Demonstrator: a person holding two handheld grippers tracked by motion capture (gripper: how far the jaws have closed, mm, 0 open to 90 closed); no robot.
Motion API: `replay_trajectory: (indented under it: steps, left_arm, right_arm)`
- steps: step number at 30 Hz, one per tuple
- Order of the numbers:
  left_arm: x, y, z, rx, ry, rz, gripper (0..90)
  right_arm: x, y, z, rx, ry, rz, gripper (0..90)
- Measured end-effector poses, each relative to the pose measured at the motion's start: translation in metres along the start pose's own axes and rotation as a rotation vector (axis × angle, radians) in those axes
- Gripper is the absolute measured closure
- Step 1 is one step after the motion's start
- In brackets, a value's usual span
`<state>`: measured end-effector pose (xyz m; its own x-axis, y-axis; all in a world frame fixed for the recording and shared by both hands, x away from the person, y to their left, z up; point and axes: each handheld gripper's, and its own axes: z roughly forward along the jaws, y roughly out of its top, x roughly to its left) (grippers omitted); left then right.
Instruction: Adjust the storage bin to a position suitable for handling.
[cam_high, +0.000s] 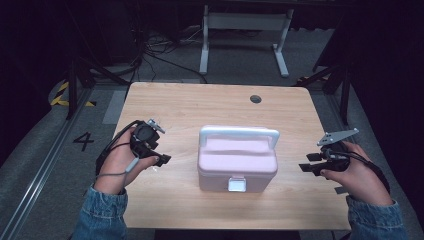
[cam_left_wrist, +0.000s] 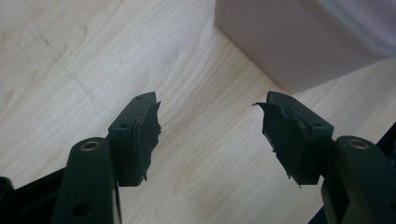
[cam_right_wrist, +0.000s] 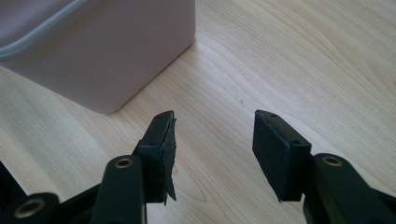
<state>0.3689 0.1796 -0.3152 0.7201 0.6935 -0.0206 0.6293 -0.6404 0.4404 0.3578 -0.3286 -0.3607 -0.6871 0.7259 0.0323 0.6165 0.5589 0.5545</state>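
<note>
A pink lidded box with a white handle and a white front latch stands shut in the middle of the wooden table. My left gripper hovers to the box's left, open and empty; in the left gripper view the box's corner lies ahead at the upper right. My right gripper sits to the box's right, open and empty; in the right gripper view the box's wall is at the upper left.
A round cable hole is set in the table's far side. A white table frame stands on the floor beyond. A floor mark "4" lies left of the table.
</note>
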Motion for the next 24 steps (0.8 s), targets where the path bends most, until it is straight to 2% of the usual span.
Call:
replay_trajectory:
  steps: [1, 3, 6, 10, 12, 13, 16, 19, 24]
  left_arm:
    - [-0.003, 0.004, -0.002, -0.009, -0.004, 0.006, 36.9]
    - [-0.007, 0.010, -0.003, -0.041, -0.018, 0.052, 35.8]
    - [-0.014, 0.021, -0.004, -0.085, -0.066, 0.094, 35.1]
    - [-0.017, 0.032, -0.004, -0.102, -0.066, 0.131, 35.1]
    - [-0.019, 0.037, -0.003, -0.123, -0.089, 0.151, 34.6]
    - [-0.019, 0.041, -0.002, -0.139, -0.111, 0.182, 33.8]
    - [-0.018, 0.049, 0.000, -0.173, -0.150, 0.213, 32.6]
    - [-0.020, 0.059, 0.005, -0.183, -0.137, 0.237, 31.2]
    - [-0.026, 0.072, 0.012, -0.184, -0.152, 0.258, 30.5]
  right_arm:
    - [0.000, -0.001, 0.000, -0.003, -0.002, -0.006, 50.3]
    - [0.001, -0.003, 0.000, -0.002, 0.007, 0.010, 50.5]
    - [0.004, -0.006, 0.004, 0.006, 0.013, 0.011, 50.6]
    - [0.007, -0.007, 0.008, 0.011, 0.030, 0.003, 49.6]
    - [0.008, -0.008, 0.008, 0.009, 0.031, 0.004, 49.5]
    - [0.008, -0.009, 0.008, 0.008, 0.028, 0.001, 49.6]
    - [0.008, -0.011, 0.009, 0.016, 0.029, 0.004, 49.6]
    - [0.009, -0.013, 0.011, 0.016, 0.032, 0.000, 49.6]
    - [0.010, -0.015, 0.012, 0.021, 0.038, 0.002, 49.5]
